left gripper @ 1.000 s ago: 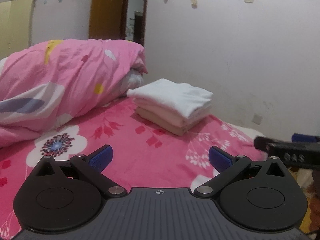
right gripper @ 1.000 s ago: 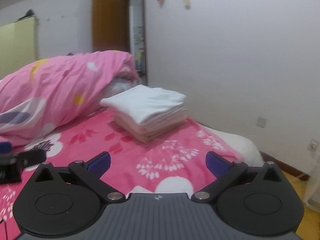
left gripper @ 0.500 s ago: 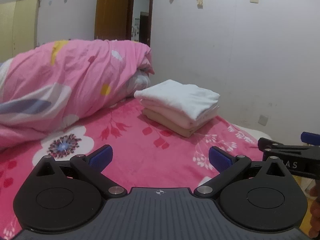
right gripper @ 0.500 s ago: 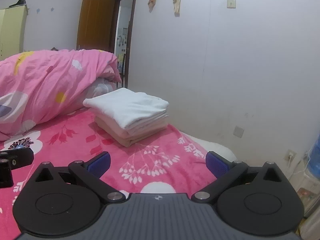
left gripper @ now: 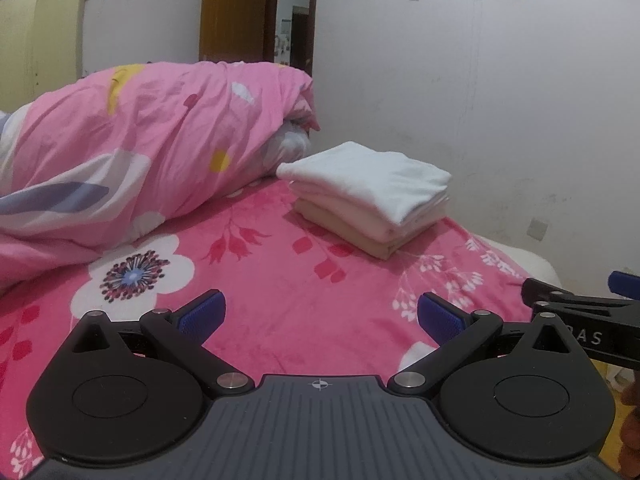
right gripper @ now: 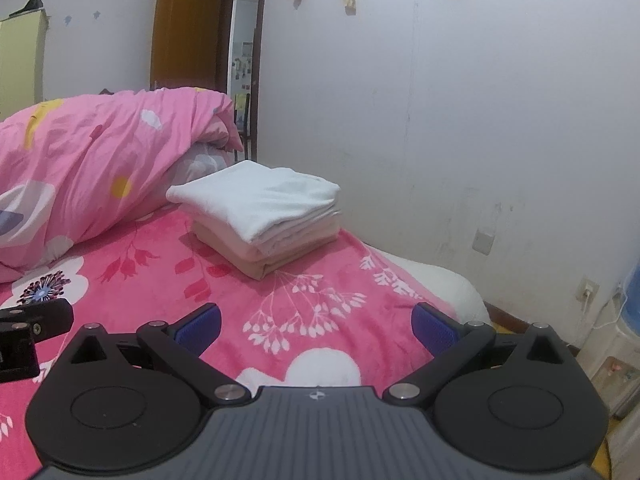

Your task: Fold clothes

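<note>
Tongs first: left gripper (left gripper: 319, 316) and right gripper (right gripper: 314, 322) both sit with their blue pads spread wide and nothing between them, hovering side by side over the near part of the bed (left gripper: 280, 280). Pink flowery bedspread right under and ahead of them is bare, no loose garment lying there that I can see.

Further ahead, a bit right of the left tongs and a bit left of the right ones, is the stack of folded clothes (right gripper: 260, 216): white piece on top, pale pink and beige layers under it, edges pretty tidy. Off to the far left, a bunched pink duvet (left gripper: 140, 152) is heaped along the bed.

My guess is we're between garments or basically finished. Next move would need a fresh unfolded piece brought in, and none shows here.
</note>
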Demonstrator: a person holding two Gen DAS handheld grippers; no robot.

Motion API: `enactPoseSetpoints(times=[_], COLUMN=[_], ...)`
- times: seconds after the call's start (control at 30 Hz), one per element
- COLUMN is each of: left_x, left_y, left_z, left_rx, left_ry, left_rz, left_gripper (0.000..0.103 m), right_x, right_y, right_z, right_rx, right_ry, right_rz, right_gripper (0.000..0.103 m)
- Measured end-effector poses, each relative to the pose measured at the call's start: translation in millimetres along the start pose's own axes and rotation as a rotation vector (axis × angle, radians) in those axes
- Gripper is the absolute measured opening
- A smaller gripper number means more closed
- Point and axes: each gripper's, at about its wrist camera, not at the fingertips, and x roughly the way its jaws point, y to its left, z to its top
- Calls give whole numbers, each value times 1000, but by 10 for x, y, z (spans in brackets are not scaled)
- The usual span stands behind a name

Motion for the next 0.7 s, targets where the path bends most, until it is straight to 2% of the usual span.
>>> enactPoseSetpoints(times=[0.7], left_x=[1], left_y=[-93], left_z=[-23], left_rx=[32], left_ry=[3], left_rz=[-42], left_gripper=[103], right_x=[-10], right_y=[-31], right_z=[-46], right_rx=[8], right_ry=[8], right_rz=[0], right_gripper=[103])
